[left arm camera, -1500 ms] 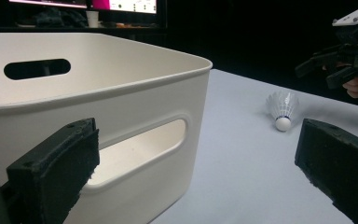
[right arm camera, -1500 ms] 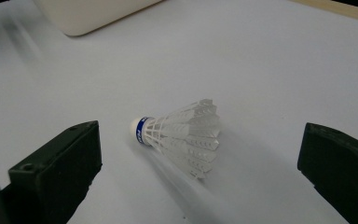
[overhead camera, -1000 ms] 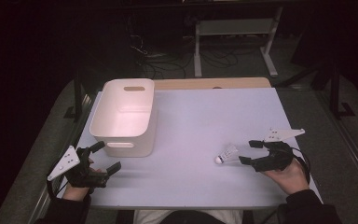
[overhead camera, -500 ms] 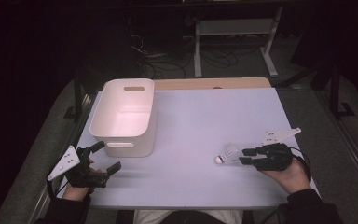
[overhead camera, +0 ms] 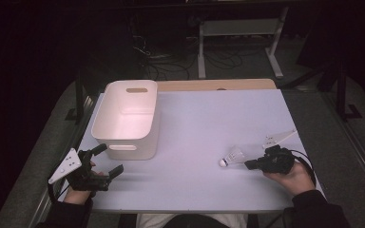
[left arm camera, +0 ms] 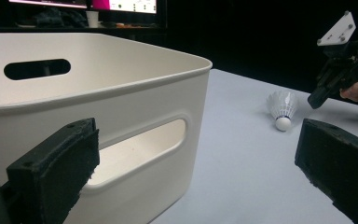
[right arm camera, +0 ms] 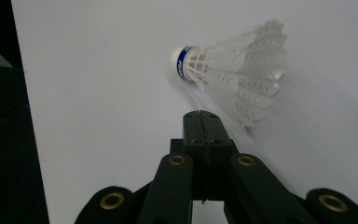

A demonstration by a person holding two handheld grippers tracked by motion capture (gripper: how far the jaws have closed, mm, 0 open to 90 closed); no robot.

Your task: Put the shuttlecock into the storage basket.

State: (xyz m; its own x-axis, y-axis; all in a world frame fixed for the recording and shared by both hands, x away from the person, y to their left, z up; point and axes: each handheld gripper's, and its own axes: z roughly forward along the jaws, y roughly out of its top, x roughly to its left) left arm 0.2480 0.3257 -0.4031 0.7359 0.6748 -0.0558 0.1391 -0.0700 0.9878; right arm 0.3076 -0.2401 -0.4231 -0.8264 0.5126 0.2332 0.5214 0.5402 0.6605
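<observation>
A white shuttlecock [overhead camera: 232,156] lies on its side on the pale table [overhead camera: 209,118], its cork pointing left. My right gripper [overhead camera: 248,165] rests just right of it. Its jaws have just been closing and now stand shut, pressed flat together with nothing between them. In the right gripper view the shut tips [right arm camera: 200,116] end just short of the feather skirt of the shuttlecock [right arm camera: 233,65]. My left gripper [overhead camera: 108,160] stands open at the table's near left, in front of the white bin [overhead camera: 126,114]. In the left gripper view its open jaws frame the bin [left arm camera: 121,93], with the shuttlecock [left arm camera: 282,108] and right gripper [left arm camera: 342,65] farther off.
The white bin has slot handles and its inside looks bare. A wooden strip [overhead camera: 214,84] runs along the table's far edge. Beyond it stand a white metal frame [overhead camera: 237,33] and cables on the dark floor.
The right gripper's jaws, wide apart a second ago, have come together beside the shuttlecock. The shuttlecock still lies in the same place. The left gripper has kept still.
</observation>
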